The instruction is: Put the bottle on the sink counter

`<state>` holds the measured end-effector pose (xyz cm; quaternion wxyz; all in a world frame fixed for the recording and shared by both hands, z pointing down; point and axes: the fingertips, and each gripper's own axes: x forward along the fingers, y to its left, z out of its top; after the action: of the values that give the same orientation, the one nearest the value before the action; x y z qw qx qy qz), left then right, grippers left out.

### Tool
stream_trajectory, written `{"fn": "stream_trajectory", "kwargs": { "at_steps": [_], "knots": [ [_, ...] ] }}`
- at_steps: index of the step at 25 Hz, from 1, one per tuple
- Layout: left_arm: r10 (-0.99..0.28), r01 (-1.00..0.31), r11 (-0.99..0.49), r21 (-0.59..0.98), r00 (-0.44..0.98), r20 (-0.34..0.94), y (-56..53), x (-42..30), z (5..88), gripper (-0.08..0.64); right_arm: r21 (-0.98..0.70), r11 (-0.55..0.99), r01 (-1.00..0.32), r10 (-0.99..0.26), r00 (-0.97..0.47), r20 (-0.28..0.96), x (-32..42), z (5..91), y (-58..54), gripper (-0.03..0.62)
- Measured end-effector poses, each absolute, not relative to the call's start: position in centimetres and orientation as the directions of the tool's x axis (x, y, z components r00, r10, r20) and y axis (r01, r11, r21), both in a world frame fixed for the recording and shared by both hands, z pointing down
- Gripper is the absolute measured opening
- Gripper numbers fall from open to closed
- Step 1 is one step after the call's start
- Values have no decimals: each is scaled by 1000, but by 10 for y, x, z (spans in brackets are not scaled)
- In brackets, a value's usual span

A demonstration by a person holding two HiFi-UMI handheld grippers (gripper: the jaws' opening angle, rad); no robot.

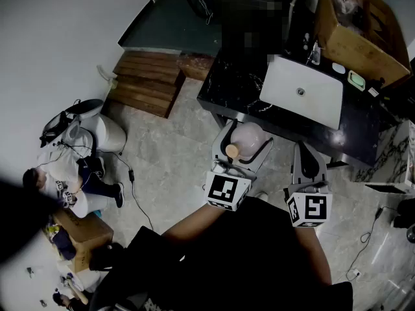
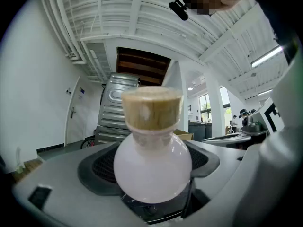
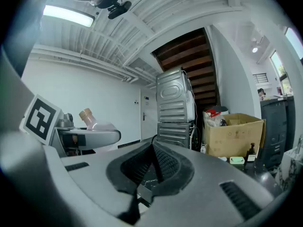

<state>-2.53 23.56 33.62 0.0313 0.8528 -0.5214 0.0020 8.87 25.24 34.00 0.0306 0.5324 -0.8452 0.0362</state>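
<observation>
A round, pale pink bottle (image 1: 249, 139) with a cork stopper sits between the jaws of my left gripper (image 1: 244, 142), which is shut on its wide belly. In the left gripper view the bottle (image 2: 152, 167) fills the middle, cork (image 2: 151, 108) pointing up. It hangs just in front of the black sink counter (image 1: 230, 89), which carries a white basin (image 1: 305, 89). To its right my right gripper (image 1: 307, 159) is held level, its jaws shut with nothing between them (image 3: 154, 163). The right gripper view also catches the bottle (image 3: 92, 120) off at the left.
A large cardboard box (image 1: 360, 34) and a green soap dish (image 1: 356, 80) stand on the counter's far right. Wooden steps (image 1: 149, 80) lie at the back left. A white bin (image 1: 107, 133) and a person (image 1: 65, 180) sitting on the floor are at left. Stacked machines (image 3: 175, 108) stand ahead.
</observation>
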Motion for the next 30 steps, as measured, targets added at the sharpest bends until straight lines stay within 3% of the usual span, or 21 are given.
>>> {"fn": "stream_trajectory", "kwargs": {
  "at_steps": [18,30],
  "knots": [
    [-911,-913,-409,18,409,45,196,-21,344,411,-104,450,-887,-884,-459,86,125,364,233,38],
    [-896,-899,-434,63,438,71,95,-70,362,411,-51,445,-894,-886,-448,120,73,359,121,39]
  ]
}}
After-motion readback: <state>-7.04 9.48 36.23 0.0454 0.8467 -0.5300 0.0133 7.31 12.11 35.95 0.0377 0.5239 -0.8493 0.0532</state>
